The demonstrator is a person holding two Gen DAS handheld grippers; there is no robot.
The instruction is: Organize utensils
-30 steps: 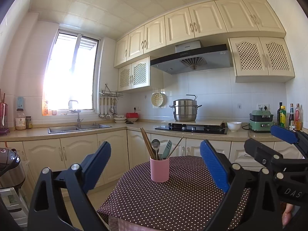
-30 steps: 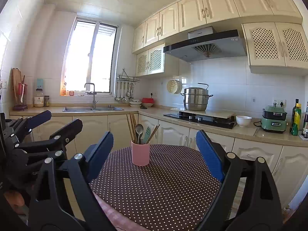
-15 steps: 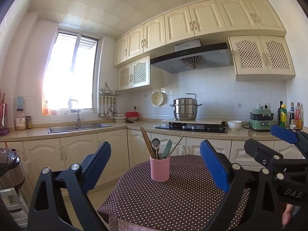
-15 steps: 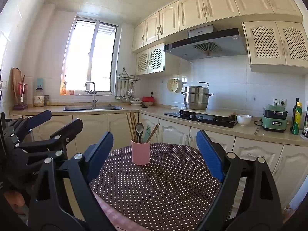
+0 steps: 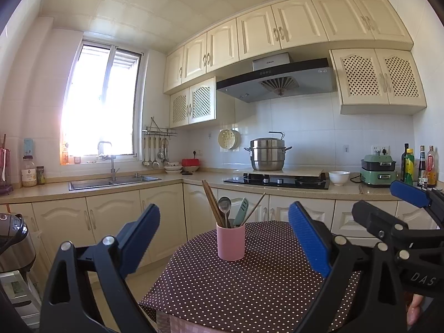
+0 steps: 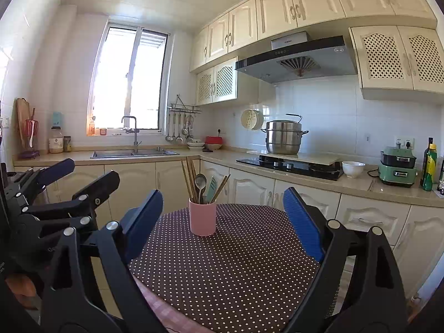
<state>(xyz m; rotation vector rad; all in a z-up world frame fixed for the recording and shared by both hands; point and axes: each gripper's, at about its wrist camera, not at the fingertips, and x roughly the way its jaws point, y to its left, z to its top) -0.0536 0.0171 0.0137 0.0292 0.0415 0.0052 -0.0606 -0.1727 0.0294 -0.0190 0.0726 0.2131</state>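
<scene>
A pink cup (image 5: 231, 242) (image 6: 202, 217) stands upright on a brown polka-dot tablecloth (image 5: 249, 283) (image 6: 227, 263). Wooden chopsticks (image 5: 213, 206) (image 6: 189, 179), a metal spoon (image 5: 224, 204) (image 6: 200, 181) and a pale green spatula (image 5: 241, 208) (image 6: 211, 187) stick out of the cup. My left gripper (image 5: 223, 230) is open and empty, held level short of the cup. My right gripper (image 6: 223, 212) is likewise open and empty. Each gripper shows at the edge of the other's view: the right gripper (image 5: 388, 199) and the left gripper (image 6: 88, 172).
Behind the table runs a beige counter (image 5: 347, 190) with a sink (image 5: 111, 181), black hob (image 5: 277, 180), steel pot (image 5: 267, 154), white bowl (image 5: 339, 177), green cooker (image 5: 378, 170) and bottles (image 5: 416, 166). A rice cooker (image 5: 12, 241) stands low at left. Ladles hang on a wall rack (image 5: 158, 149).
</scene>
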